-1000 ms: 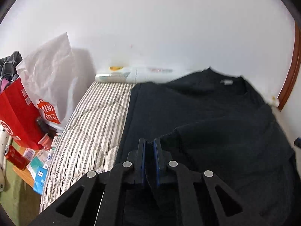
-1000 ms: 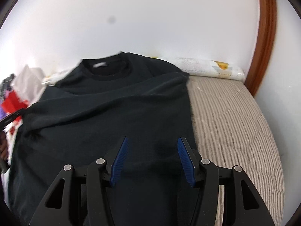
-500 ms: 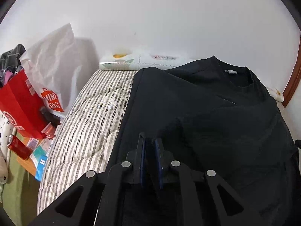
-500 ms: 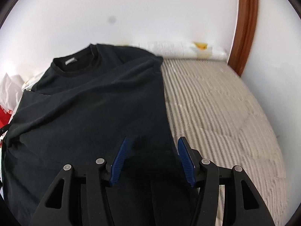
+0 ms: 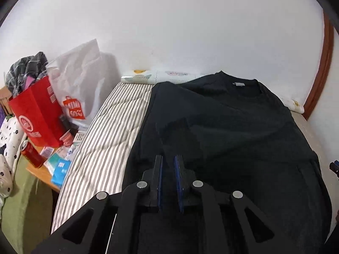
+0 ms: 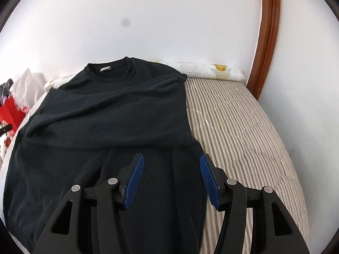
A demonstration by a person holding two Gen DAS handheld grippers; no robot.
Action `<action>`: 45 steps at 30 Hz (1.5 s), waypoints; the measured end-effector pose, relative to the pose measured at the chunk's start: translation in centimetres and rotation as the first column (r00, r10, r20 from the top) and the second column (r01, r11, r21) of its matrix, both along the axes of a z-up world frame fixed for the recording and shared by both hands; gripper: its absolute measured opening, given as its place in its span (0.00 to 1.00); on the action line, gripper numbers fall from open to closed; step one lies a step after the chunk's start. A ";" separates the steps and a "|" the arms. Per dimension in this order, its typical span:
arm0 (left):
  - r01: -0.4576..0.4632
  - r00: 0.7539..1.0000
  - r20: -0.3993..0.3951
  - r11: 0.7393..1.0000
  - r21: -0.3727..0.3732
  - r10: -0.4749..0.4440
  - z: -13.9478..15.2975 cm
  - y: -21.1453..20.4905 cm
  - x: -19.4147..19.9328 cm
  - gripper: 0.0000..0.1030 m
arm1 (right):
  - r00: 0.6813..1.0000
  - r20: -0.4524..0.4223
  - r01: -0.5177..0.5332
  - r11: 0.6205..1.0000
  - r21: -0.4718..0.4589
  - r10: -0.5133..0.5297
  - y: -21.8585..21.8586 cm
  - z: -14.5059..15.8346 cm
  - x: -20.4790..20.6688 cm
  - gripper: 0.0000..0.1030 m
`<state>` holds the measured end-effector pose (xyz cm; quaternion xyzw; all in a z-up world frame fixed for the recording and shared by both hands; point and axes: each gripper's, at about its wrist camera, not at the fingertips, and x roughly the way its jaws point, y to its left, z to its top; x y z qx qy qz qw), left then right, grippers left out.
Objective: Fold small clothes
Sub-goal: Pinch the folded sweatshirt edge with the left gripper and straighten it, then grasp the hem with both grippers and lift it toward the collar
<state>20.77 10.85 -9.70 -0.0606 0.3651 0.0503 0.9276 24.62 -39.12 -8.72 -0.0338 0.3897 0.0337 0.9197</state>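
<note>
A black long-sleeved shirt (image 5: 233, 131) lies flat on a striped bed (image 5: 101, 144), collar with a grey label toward the wall. Both sleeves are folded across its body. It also shows in the right wrist view (image 6: 110, 114), with a sleeve lying across the chest. My left gripper (image 5: 168, 165) hovers over the shirt's lower left part, its jaws a narrow gap apart with nothing visible between them. My right gripper (image 6: 171, 165) is open wide and empty above the shirt's lower right part, near its right edge.
A rolled patterned pillow (image 6: 209, 72) lies along the wall at the head of the bed (image 6: 243, 127). Left of the bed stand a red paper bag (image 5: 36, 114), a white plastic bag (image 5: 78, 89) and a cluttered side table (image 5: 53, 165). A brown door frame (image 6: 267, 38) rises at the right.
My left gripper's jaws have parted slightly and no longer pinch the black cloth. Both grippers have drawn back and up from the shirt. The shirt now lies still.
</note>
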 end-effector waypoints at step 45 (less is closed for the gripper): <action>0.008 0.994 -0.105 0.993 -0.122 -0.021 -7.2 -0.8 -15.3 0.08 | 0.997 -0.083 0.009 0.984 0.177 0.006 -2.2 -7.4 -11.0 0.10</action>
